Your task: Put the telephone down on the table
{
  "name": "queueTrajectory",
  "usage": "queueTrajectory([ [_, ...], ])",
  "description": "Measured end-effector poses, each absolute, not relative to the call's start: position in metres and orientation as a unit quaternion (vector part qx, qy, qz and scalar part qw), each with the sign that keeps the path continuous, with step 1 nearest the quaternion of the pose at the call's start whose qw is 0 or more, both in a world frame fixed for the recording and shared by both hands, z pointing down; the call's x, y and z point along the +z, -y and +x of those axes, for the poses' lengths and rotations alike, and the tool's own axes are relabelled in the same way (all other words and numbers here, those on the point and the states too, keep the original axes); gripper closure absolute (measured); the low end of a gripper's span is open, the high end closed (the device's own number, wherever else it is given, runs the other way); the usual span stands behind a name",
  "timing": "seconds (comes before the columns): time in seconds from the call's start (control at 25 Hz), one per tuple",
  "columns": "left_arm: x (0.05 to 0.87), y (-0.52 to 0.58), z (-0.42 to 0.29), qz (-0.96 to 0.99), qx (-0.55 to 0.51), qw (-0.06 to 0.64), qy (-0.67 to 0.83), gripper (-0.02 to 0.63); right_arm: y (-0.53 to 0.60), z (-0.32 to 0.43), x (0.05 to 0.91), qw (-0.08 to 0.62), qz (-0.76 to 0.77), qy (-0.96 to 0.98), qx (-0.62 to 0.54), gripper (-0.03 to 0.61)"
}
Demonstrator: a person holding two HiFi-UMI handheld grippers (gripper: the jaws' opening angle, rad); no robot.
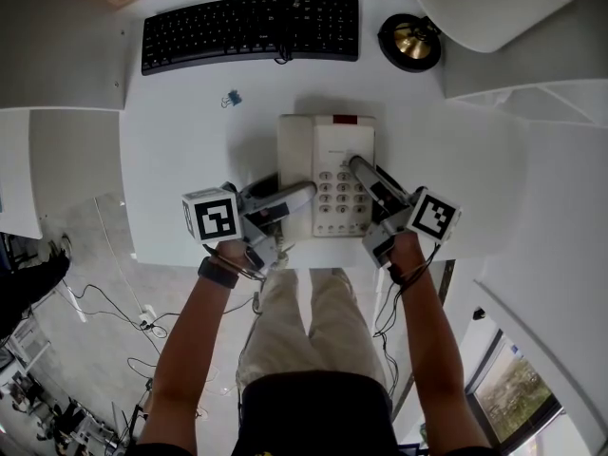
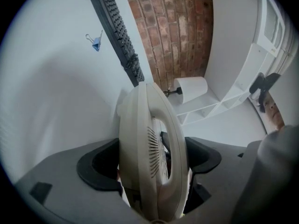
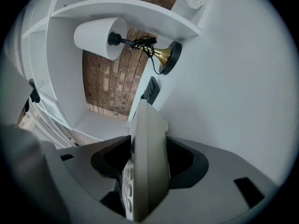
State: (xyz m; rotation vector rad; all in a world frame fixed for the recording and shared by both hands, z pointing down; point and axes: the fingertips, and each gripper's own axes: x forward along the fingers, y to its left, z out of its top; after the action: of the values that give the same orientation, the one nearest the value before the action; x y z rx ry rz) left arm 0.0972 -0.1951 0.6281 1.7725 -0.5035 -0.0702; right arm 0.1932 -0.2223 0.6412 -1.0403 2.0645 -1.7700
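Telephone (image 1: 328, 174) sits low over the white table (image 1: 190, 141), near the front edge, held from both sides. Left gripper (image 1: 302, 192) is clamped on the handset (image 2: 149, 143), which fills the gap between its jaws. Right gripper (image 1: 359, 167) is clamped on the keypad side of the base, keys showing between its jaws. Can't tell if the base is touching the table or a touch above it; a soft shadow rims it. Judged: nearly done, with set-down (if not yet down) and release of both grips left. Keyboard (image 1: 250, 31) and binder clip (image 1: 231, 98) lie well apart, clear of it.
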Motion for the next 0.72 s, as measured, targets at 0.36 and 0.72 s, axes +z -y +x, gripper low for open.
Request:
queueTrajectory([
  [0.36, 0.6275, 0.1941, 0.0978, 0.755, -0.053, 0.619, 0.209, 0.183, 0.2241, 0.1888, 0.6396, 0.101, -0.358, -0.705, -0.604, 0.345],
  [0.72, 0.6252, 0.1956, 0.0984, 0.761, -0.064, 0.611, 0.208, 0.183, 0.2233, 0.1898, 0.6401, 0.095, -0.373, -0.702, -0.599, 0.341],
])
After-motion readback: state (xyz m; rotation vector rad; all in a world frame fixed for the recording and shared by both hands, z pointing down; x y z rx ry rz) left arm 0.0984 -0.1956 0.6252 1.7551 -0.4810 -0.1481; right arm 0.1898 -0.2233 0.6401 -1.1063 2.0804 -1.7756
